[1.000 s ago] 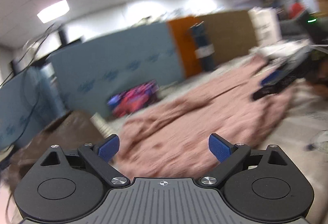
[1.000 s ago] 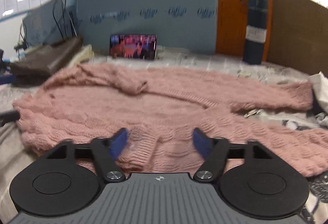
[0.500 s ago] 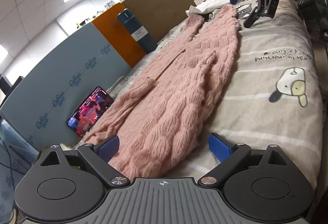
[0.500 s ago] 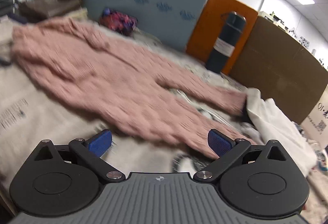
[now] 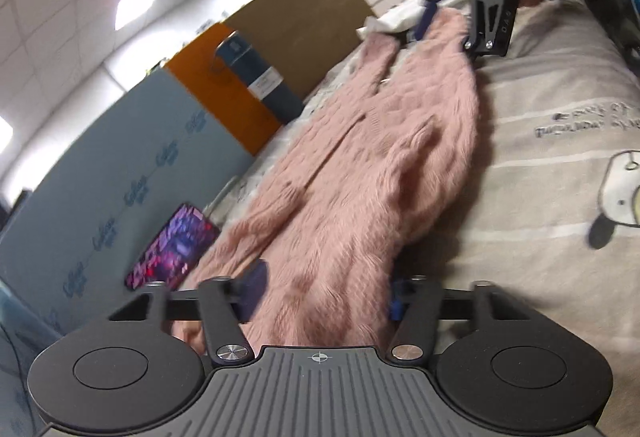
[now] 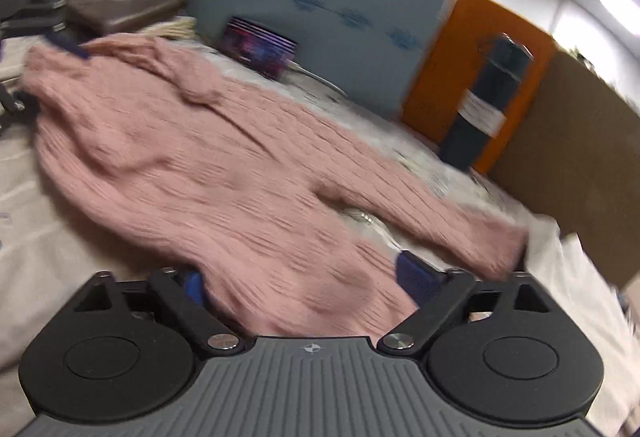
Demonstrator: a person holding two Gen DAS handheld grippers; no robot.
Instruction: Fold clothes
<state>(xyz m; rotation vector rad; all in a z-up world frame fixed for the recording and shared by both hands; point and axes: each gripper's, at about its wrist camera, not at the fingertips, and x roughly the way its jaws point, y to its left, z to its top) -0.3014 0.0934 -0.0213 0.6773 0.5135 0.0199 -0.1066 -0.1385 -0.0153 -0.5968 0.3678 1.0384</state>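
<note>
Two grippers work at opposite ends of a fuzzy pink cable-knit sweater (image 5: 360, 173) that lies spread lengthwise on a bed covered by a beige striped sheet with a cartoon print (image 5: 560, 141). The left gripper (image 5: 324, 297) has its blue-padded fingers set wide on either side of one end of the knit, fabric filling the gap between them. The right gripper (image 6: 308, 281) likewise straddles the opposite end, fingers wide apart with sweater between them. A dark blue flask with a white label (image 6: 486, 105) stands against an orange panel (image 6: 448, 65) behind the bed.
</note>
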